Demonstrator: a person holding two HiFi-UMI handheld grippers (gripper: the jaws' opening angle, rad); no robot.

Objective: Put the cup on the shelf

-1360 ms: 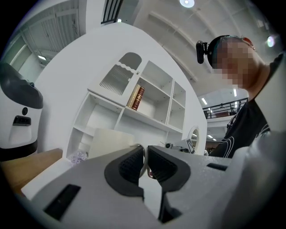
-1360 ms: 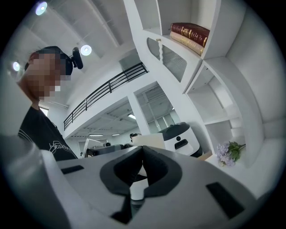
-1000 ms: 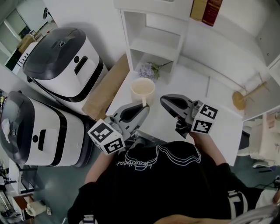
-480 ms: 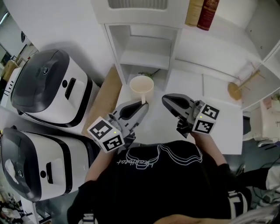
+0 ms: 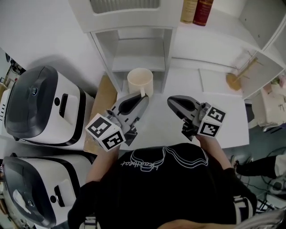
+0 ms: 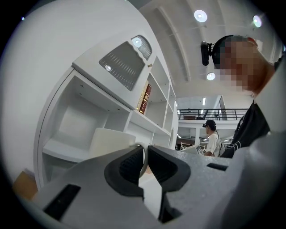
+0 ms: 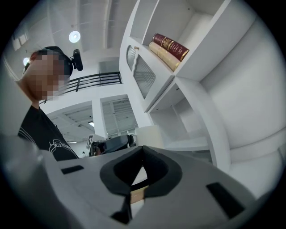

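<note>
Half of the job is looking done in the head view: the left gripper [image 5: 144, 97] is holding the cream ceramic cup [image 5: 140, 81] by its handle, just in front of the white shelf unit [image 5: 136, 63] at upper centre, not yet inside. In the left gripper view, the jaws are clamping the thin handle loop, with the cup just beyond them. In the right gripper view, the right gripper [image 7: 142, 149] is idling, closed on nothing.

Shelf [image 5: 134, 44]: at the back of the table [image 5: 223, 125], two books [image 5: 196, 10] on the ledge to its upper right. Cup [image 5: 140, 80]: just before the shelf's open compartments, handle between the jaws of my left gripper [image 5: 144, 95]; my right gripper [image 5: 170, 101] lies right of it, apart. Two cookers [image 5: 42, 105]: left of the table, one nearer me than the other.
</note>
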